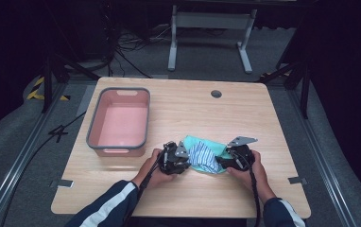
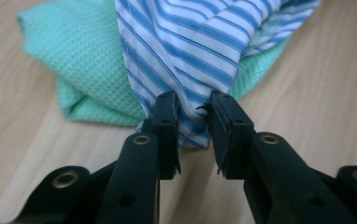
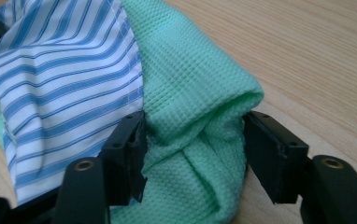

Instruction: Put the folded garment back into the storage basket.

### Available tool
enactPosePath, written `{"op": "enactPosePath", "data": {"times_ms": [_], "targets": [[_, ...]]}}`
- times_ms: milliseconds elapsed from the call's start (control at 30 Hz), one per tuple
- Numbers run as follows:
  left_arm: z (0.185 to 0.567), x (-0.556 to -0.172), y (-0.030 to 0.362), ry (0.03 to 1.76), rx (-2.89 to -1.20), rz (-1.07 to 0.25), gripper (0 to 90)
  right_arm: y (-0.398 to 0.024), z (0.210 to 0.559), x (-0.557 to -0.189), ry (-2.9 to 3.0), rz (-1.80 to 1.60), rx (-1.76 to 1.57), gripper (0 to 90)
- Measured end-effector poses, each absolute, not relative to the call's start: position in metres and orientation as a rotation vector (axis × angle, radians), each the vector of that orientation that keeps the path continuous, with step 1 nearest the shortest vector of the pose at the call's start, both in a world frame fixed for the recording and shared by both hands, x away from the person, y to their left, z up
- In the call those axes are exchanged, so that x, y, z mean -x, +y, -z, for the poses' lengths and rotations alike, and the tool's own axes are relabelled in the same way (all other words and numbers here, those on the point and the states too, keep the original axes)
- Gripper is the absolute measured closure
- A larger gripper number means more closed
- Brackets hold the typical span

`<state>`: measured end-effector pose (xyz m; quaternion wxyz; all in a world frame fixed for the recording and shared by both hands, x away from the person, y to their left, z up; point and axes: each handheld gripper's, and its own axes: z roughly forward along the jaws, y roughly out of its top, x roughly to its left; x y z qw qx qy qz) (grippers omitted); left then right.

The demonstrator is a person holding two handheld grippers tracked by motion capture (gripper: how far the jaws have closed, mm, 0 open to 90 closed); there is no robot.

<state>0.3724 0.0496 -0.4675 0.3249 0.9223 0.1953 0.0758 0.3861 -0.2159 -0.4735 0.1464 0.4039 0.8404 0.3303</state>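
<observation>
**Two claws on a soft bundle of cloth**

At the left of the bench point(image 1: 122, 189) stands a pink tub point(image 1: 119, 121) with a grey rim, nothing visible inside it. Just right of it, near the front edge, the left claw point(image 1: 184, 158) has pinched a narrow fold of the blue-striped cloth point(image 2: 186, 51); in the left gripper view its jaws sit close together with the striped fabric gathered between the pads, so it holds the cloth at its hanging edge. The striped piece lies partly over a green waffle-weave cloth point(image 2: 81, 70), and the two together form a crumpled heap between the hands. On the right, the right claw point(image 1: 222, 161) straddles a thick rolled fold of the green cloth point(image 3: 200, 140), jaws at middling width and pressing on both sides of the bunch.

Both fabrics look light, limp and easily creased; they will sag and slide apart when lifted, the smooth striped one likely more so than the textured green. A hem or a thick fold gives the surest hold, and a thin pinch could slip free.
</observation>
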Motion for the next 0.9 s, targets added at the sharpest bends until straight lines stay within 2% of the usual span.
{"op": "enactPosePath", "data": {"times_ms": [33, 67, 133, 167, 367, 433, 600, 767, 900], "targets": [[0.467, -0.37, 0.049, 0.498, -2.423, -0.2, 64.8, -0.219, 0.472, -0.386, 2.444, -0.948, -1.145, 47.8], [0.464, -0.368, 0.049, 0.512, -2.419, -0.213, 61.5, -0.22, 0.472, -0.386, 2.451, -0.946, -1.135, 49.5], [0.46, -0.368, 0.052, 0.525, -2.407, -0.235, 58.9, -0.22, 0.472, -0.386, 2.454, -0.954, -1.134, 50.5], [0.458, -0.368, 0.053, 0.536, -2.395, -0.251, 53.5, -0.221, 0.472, -0.386, 2.458, -0.956, -1.126, 51.0], [0.449, -0.38, 0.061, 0.647, -2.329, -0.334, 40.9, -0.226, 0.472, -0.389, 2.459, -0.954, -1.125, 48.8], [0.45, -0.39, 0.061, 0.72, -2.33, -0.396, 41.2, -0.229, 0.471, -0.39, 2.456, -0.953, -1.132, 52.4], [0.455, -0.405, 0.061, 0.799, -2.3, -0.407, 42.5, -0.231, 0.472, -0.391, 2.462, -0.962, -1.128, 54.0], [0.463, -0.419, 0.056, 0.857, -2.281, -0.345, 41.5, -0.231, 0.472, -0.391, 2.461, -0.966, -1.121, 54.0], [0.468, -0.429, 0.055, 0.845, -2.26, -0.277, 36.3, -0.231, 0.473, -0.391, 2.449, -0.982, -1.122, 54.0]]}}
